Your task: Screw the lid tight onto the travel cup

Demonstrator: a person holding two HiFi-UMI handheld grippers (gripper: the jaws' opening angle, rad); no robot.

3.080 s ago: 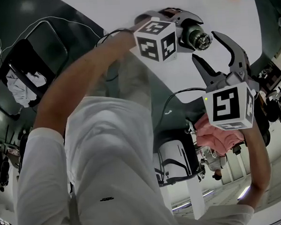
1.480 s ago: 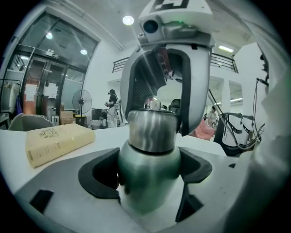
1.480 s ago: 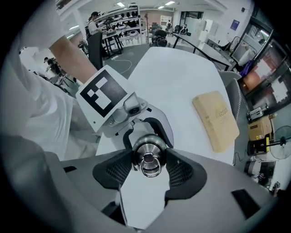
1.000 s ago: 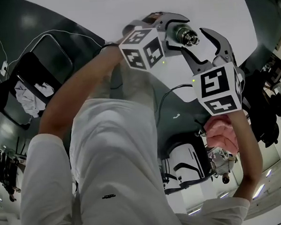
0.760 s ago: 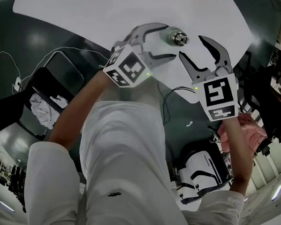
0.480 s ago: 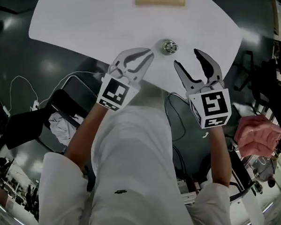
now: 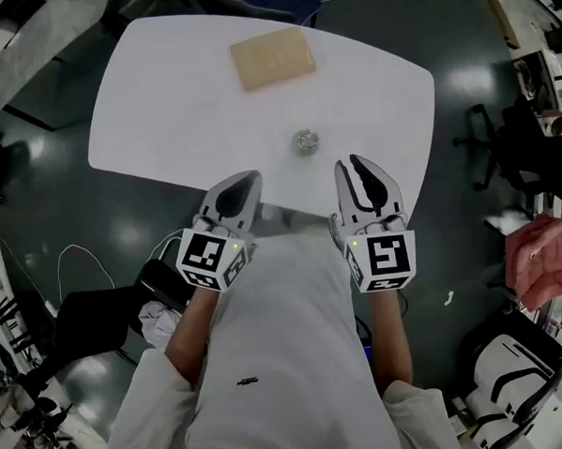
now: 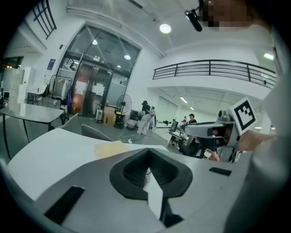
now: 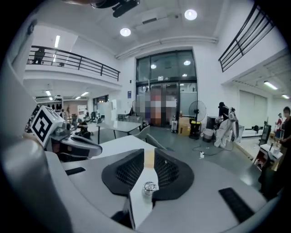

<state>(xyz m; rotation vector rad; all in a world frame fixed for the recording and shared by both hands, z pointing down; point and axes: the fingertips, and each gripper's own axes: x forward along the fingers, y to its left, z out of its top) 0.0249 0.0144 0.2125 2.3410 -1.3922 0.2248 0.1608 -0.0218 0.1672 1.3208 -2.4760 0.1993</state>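
As both tongs sit side by side at the near edge of the white counter (image 7: 162, 112), neither has hold of anything. Left tongs (image 7: 245, 178): shut tight, pads meeting w/ no gap, nothing btwn them. Right tongs (image 7: 357, 161): narrow, only a thin slit left, have just been closing, nothing btwn the pads; thru that slit the right gripper view looks out over the counter. Travel cup (image 7: 306, 141) stands upright on the counter, alone, a bit past the tips & roughly btwn the two, nearer the right tongs, touching neither. It's small & shiny in every view; can't tell how the lid sits on it. Tan flat block (image 7: 272, 58) lies further back on the counter, well apart from the cup, near the far edge. Both tongs point toward the cup's side of the counter, marker cubes nearest the person. Person's white top (image 7: 279, 360) fills the lower middle of head view, w/ dark floor (image 7: 64, 211) all round the counter.
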